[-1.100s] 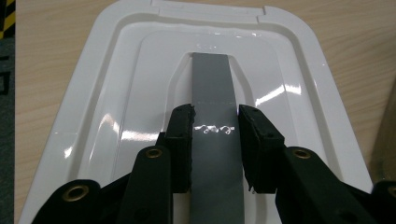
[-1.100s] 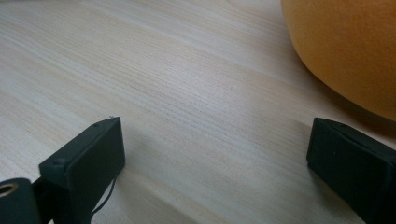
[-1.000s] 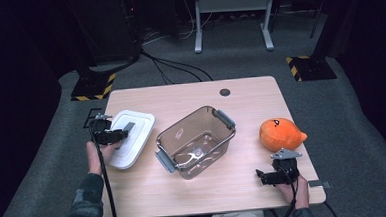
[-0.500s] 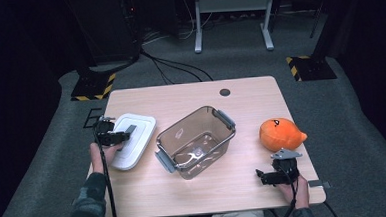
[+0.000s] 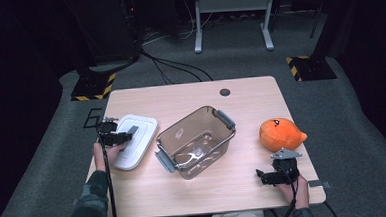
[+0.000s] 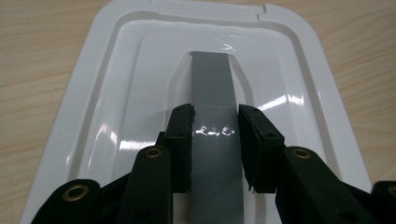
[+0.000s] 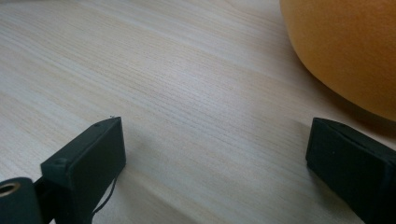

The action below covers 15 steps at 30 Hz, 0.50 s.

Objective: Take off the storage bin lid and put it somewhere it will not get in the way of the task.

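Presently catalogued: one white lid (image 5: pixel 135 140), flat on the table (image 5: pixel 190 96) at the nine o'clock side, just beside the clear container (image 5: pixel 196 141) at centre. A grey handle strip (image 6: pixel 212 93) runs along the middle of the lid. In the left gripper view the left gripper (image 6: pixel 215 135) is seen clenched on this strip, one black jaw at each of its long edges, pads pressing.

Item two: right gripper (image 5: pixel 268 177), set on the table at five o'clock, jaws spread wide with nothing between them; bare wood is seen between the pads in the right gripper view. An orange plush toy (image 5: pixel 280 133) lies just beyond it, toward three o'clock of the container.

Handling note, offered as judgement: the step in hand appears to be the lifting of the lid for placement on the container. The grip should be kept centred on the strip so the lid hangs level; the lid should be raised straight before being carried toward three o'clock, and its corners matched to the container's rim and grey latches before lowering.

Compared with the frame one second earlier: the left gripper is found lower and settled onto the lid. Lid, container, toy and right gripper are unchanged in place.
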Available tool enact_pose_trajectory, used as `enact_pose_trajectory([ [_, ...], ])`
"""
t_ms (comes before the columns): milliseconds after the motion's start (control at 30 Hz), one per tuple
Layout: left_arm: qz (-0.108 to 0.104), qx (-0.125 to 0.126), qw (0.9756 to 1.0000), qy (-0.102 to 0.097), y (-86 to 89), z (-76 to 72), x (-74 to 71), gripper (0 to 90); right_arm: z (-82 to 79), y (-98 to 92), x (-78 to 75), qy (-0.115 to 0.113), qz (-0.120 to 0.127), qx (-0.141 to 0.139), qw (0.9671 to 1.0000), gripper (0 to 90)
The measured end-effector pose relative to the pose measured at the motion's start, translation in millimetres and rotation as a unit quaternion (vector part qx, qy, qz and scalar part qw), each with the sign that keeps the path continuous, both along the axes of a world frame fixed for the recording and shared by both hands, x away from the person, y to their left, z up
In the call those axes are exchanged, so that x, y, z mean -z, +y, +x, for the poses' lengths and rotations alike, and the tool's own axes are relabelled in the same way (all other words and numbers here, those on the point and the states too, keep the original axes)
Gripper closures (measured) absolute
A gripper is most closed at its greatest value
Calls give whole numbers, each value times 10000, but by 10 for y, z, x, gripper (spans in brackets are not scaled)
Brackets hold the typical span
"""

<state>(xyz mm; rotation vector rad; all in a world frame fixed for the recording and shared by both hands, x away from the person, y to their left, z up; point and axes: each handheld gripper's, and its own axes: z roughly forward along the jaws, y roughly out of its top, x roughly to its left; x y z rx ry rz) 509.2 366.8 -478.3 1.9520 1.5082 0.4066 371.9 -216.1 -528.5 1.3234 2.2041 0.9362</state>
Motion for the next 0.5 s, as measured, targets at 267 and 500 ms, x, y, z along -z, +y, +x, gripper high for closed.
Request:
enact_pose_trajectory([
  [267,51,36,10000,5,-5,16,129,665,1,-2,1,-12,-9,1,10000,43],
  [500,-29,89,9999,-107,56,-7,234,661,1,-4,1,-24,-14,-6,10000,46],
])
